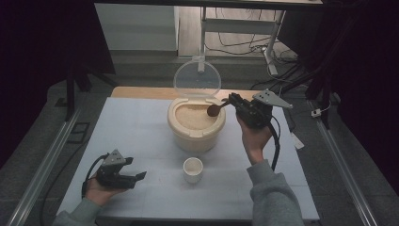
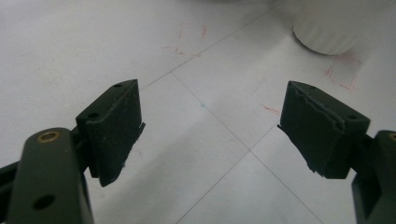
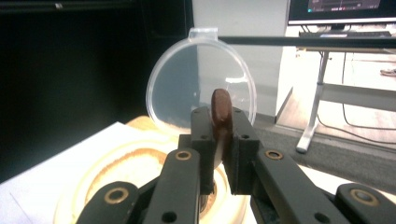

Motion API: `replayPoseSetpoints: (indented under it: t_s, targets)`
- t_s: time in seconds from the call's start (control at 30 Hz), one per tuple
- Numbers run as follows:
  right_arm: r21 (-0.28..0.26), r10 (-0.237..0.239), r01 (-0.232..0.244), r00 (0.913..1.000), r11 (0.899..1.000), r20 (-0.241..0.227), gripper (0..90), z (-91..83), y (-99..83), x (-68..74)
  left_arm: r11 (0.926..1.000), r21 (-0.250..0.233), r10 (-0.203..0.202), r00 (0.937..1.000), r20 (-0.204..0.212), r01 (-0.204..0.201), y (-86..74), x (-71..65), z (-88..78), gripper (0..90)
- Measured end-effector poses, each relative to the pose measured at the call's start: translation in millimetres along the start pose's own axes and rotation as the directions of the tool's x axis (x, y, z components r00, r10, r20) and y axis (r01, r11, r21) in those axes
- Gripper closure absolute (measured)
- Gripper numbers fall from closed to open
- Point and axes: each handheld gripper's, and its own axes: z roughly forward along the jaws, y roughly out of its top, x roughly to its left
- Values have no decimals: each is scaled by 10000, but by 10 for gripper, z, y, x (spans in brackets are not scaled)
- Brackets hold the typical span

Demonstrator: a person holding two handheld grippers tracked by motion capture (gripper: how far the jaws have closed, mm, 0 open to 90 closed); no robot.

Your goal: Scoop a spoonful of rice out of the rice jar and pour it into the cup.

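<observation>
Spoon point(image 1: 215, 109) lies level — bowl toward rice container point(image 1: 196, 123)

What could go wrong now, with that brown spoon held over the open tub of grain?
The wooden spoon is pinched by its handle in the right gripper, so it might twist or slip. Carried to the small cup, grain could spill on the table. A careless move might also bump the upright clear lid.

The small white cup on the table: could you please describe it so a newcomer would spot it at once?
Start at the big cream rice bin with its clear lid raised, mid-table. Just in front of it, nearer the person, stands the small white cup, alone, open-topped and much smaller than the bin.
</observation>
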Motion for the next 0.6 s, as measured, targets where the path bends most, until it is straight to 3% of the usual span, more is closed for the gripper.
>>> replayPoseSetpoints:
  t_s: [0.2,0.37,0.5,0.6]
  targets:
    - [213,448,-447,9990,9988,-35,830,50,-99,-29,10000,59,6,10000,-1,-6,-1,0,11,208]
    - [329,1372,-1364,9903,9901,-210,829,103,-184,-87,10000,54,10,10000,-6,-10,1,0,10,208]
    - [519,2250,-2227,9735,9735,-418,829,160,-282,-124,10000,87,23,10000,7,-23,1,0,17,209]
    - [686,2997,-2956,9523,9528,-582,829,211,-363,-145,9999,99,35,10000,15,-35,2,-2,21,208]
